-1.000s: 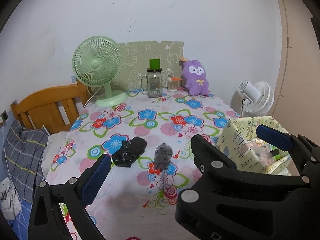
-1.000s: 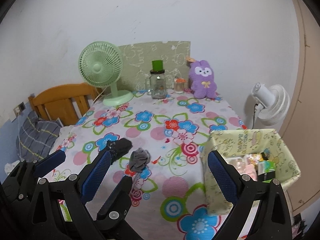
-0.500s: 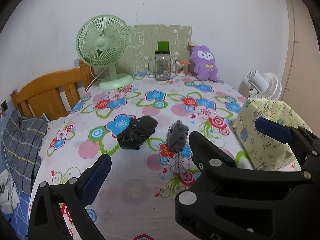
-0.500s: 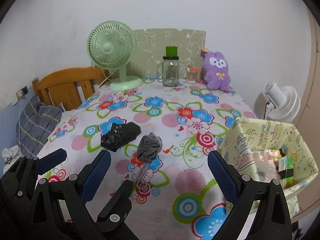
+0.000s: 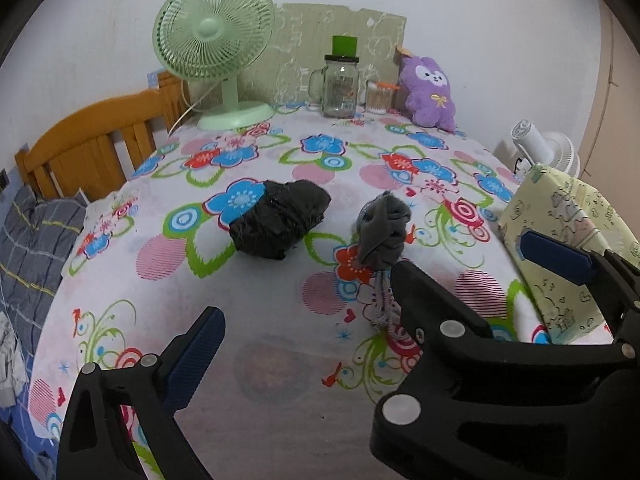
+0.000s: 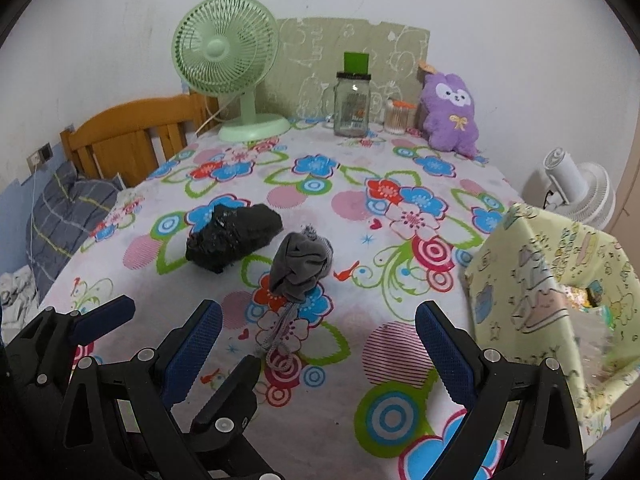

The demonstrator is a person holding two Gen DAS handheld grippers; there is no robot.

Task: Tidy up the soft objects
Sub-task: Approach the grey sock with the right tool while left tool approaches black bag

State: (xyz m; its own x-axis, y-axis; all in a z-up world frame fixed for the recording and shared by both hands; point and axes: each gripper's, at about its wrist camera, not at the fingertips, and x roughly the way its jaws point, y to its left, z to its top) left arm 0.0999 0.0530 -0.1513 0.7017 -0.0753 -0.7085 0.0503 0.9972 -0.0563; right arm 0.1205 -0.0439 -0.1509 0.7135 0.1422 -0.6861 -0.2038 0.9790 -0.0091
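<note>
Worktop (image 6: pixel 404 160) open btwn items; bin (image 6: pixel 532 272) at my right edge, bed (image 6: pixel 128 132) off left. Grey bundle (image 6: pixel 300 264) sits mid-cloth just ahead of right tongs (image 6: pixel 316 344), black bundle (image 5: pixel 280 216) just beside it, ahead of left tongs (image 5: pixel 362 288). Both tongs wide, empty. Jar (image 6: pixel 352 108) label unreadable.

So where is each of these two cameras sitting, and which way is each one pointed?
Left wrist view: rides on the left tongs, facing across the flowered tablecloth toward the wall; its own blue-padded fingers show, spread open, with the right tongs' black frame crossing in front.
Right wrist view: rides on the right tongs, facing the same way; its open fingers show, plus the left tongs at lower left.
Shared: black crumpled bundle, grey rolled sock, mint-green desk fan, purple plush rabbit, pale yellow printed bag.
</note>
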